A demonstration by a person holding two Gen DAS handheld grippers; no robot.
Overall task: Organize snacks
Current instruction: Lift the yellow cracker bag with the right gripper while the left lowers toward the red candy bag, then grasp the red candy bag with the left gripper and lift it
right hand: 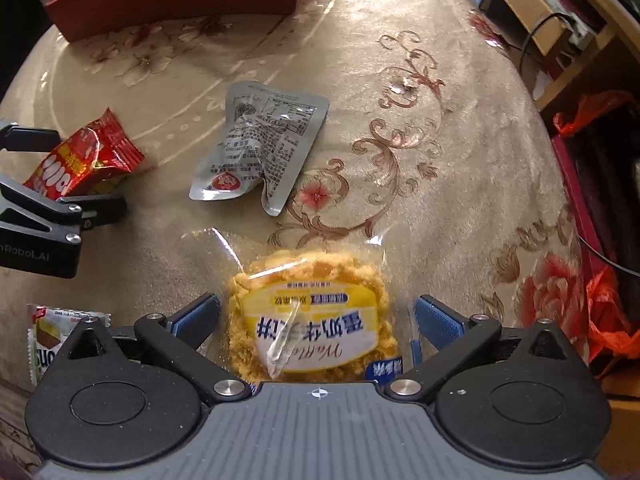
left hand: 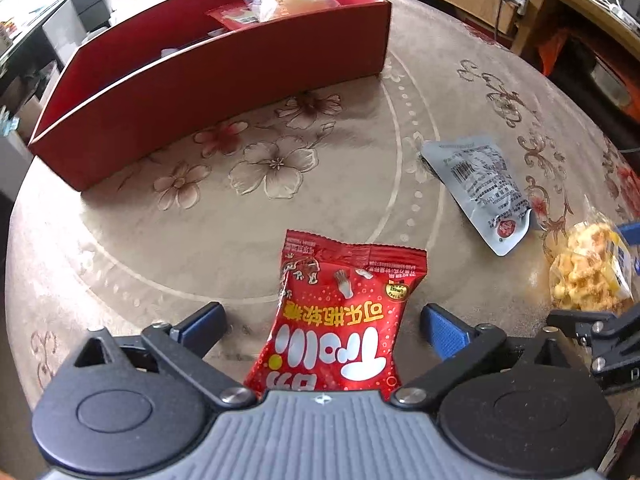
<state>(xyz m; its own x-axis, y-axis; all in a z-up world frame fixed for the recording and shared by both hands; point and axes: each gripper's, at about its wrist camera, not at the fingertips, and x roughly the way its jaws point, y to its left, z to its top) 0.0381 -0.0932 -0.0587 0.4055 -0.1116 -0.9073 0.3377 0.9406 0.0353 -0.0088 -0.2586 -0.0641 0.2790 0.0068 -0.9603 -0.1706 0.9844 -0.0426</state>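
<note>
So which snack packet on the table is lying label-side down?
The silver packet: it shows only its printed back with a barcode, while the red candy packet and the yellow pastry packet lie front up.

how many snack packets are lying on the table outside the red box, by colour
red packet: 1
silver packet: 1
clear packet with yellow label: 1
white packet, partly hidden: 1
total: 4 on the table, outside the red box
</note>
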